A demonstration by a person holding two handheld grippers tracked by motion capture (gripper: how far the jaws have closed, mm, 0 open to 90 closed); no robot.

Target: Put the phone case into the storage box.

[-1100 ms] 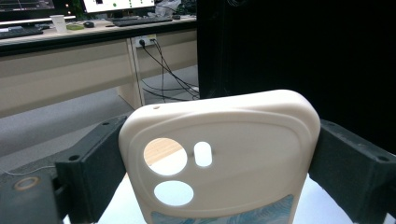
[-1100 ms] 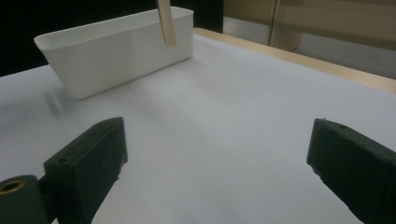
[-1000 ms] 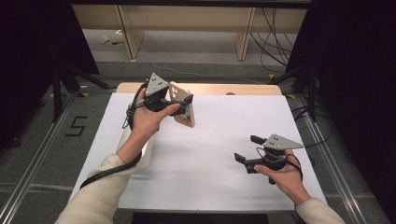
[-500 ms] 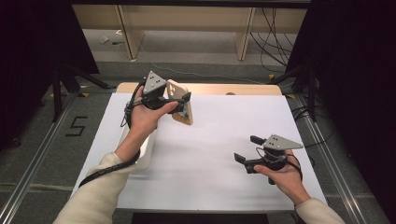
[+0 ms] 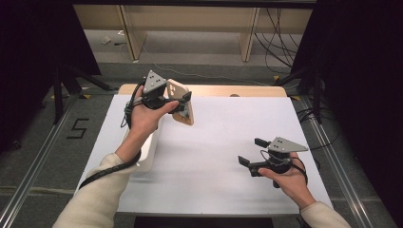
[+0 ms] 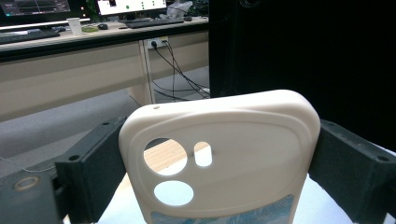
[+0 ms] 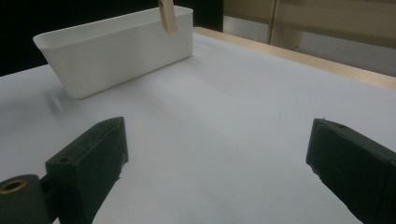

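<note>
From above, the left gripper [image 5: 183, 105] is raised over the far left part of the white table [image 5: 223, 137], its jaws clamped on the two side edges of a cream phone case [image 5: 181, 107] that hangs tilted between them. Below that hand, a white bin [image 5: 148, 152] sits on the table. Well apart, at the near right, the right gripper [image 5: 251, 153] rests low over the sheet with jaws spread and nothing between them.

Along the left gripper's jaws, the phone case [image 6: 224, 158] stands upright, pinched at both sides, its camera cut-outs toward the left jaw.

Along the right gripper's wide-apart jaws, bare table [image 7: 224, 130] lies between them; ahead and to the left stands the bin [image 7: 116, 46], with the case's lower end [image 7: 167, 16] hanging just above its far rim.
</note>
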